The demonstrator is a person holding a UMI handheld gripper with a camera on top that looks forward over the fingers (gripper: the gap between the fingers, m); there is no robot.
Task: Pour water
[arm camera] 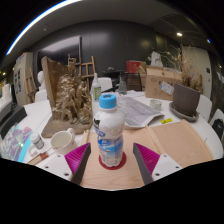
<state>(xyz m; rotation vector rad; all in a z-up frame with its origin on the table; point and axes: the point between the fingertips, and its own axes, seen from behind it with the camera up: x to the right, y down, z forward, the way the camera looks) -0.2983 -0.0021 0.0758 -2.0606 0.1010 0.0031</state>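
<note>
The tongs (pixel 113 160) stand wide open, gripping nothing. A capped water bottle (pixel 109 131) stands upright on the tabletop (pixel 185 140), between the fingers with gaps either side. Recommendation: close squarely on the bottle's middle before lifting to pour.

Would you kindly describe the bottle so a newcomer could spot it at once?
On the cluttered table, look between the open gripper fingers. The bottle stands upright there on a red coaster, the only thing with a blue cap and blue label.
</note>
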